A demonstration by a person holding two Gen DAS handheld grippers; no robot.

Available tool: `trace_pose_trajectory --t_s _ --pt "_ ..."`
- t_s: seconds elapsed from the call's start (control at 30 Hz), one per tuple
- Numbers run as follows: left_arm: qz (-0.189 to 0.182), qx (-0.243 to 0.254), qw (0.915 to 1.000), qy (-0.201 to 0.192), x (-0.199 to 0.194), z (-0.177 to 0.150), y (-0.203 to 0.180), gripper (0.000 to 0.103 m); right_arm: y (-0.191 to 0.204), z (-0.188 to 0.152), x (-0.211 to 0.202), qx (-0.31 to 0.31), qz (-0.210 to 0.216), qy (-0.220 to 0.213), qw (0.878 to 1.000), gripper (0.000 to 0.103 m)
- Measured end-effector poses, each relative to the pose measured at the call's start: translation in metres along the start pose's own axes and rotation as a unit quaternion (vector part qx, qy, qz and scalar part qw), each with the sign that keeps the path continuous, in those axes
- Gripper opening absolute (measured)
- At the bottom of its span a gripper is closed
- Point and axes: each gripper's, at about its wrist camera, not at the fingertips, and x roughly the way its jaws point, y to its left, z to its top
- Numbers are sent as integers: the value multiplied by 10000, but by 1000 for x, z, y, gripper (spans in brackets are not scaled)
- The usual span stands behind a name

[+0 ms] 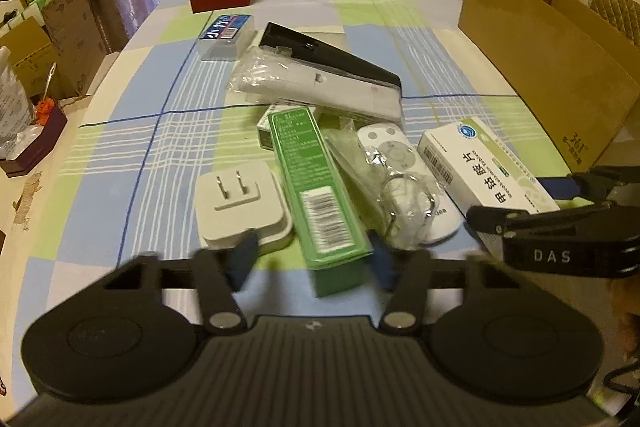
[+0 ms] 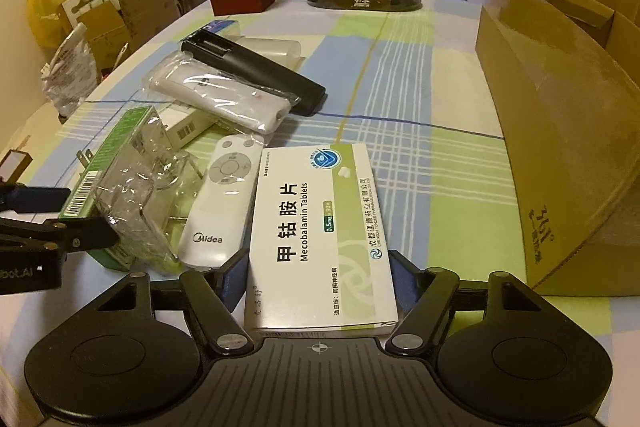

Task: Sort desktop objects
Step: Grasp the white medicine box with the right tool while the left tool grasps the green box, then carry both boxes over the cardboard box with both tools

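A checked cloth in blue, green and cream covers the bench (image 2: 400,75), with curtains behind and clutter along the wall. The right tool (image 2: 318,281) has its blue pads set on either side of the white tablet box (image 2: 320,227), touching or very nearly so; I judge it is just closing for a pickup. The left tool (image 1: 310,259) stands spread around the near end of the green box (image 1: 316,187), not yet pinching. Just beside lie a white plug adapter (image 1: 240,205) and a bagged white remote (image 2: 220,203). The open cardboard box (image 2: 560,147) at the right looks the likely destination, so the next move calls for a firm squeeze, then a lift clear of the pile.
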Motion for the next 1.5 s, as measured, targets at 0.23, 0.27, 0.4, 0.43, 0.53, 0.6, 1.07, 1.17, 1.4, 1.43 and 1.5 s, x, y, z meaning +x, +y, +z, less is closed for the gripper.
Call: trace_pose_trajectory --t_s 0.23,0.27,0.4,0.43,0.53,0.6,1.07,1.17,1.4,1.43,1.5 --pt "-30 -36 9999 101 -20 -13 -9 26 -8 -15 -25 179 -88 48 9998 70" --pt "-35 -47 9999 127 -25 -17 -12 26 -8 -19 -30 200 -107 72 9997 70" --pt "-27 -85 9998 205 -43 -33 -22 36 -8 -37 -48 222 -171 148 9995 70" --pt "2 -78 9998 205 -46 -36 -24 42 -8 -40 -50 245 -178 164 9994 71" --pt "57 -36 9998 189 -44 -35 -25 51 -7 -42 -53 209 -221 176 9994 71" --pt "78 -44 9997 207 -39 -30 -23 51 -6 -40 -52 171 -258 127 9994 71" --pt "82 -54 9993 348 -16 -13 -14 35 -11 -30 -26 269 -281 141 9991 87" --pt "94 -2 9992 382 -16 -15 -15 26 -10 -31 -27 203 -379 157 9990 70" --pt "177 -38 9994 292 -38 -20 -9 25 -9 -33 -41 253 -349 104 9990 70" --pt "184 -62 9995 262 -43 -20 -8 25 -9 -33 -45 255 -335 70 9991 70" --pt "171 -67 9996 210 -55 -21 -7 25 -7 -33 -54 283 -313 7 9991 70"
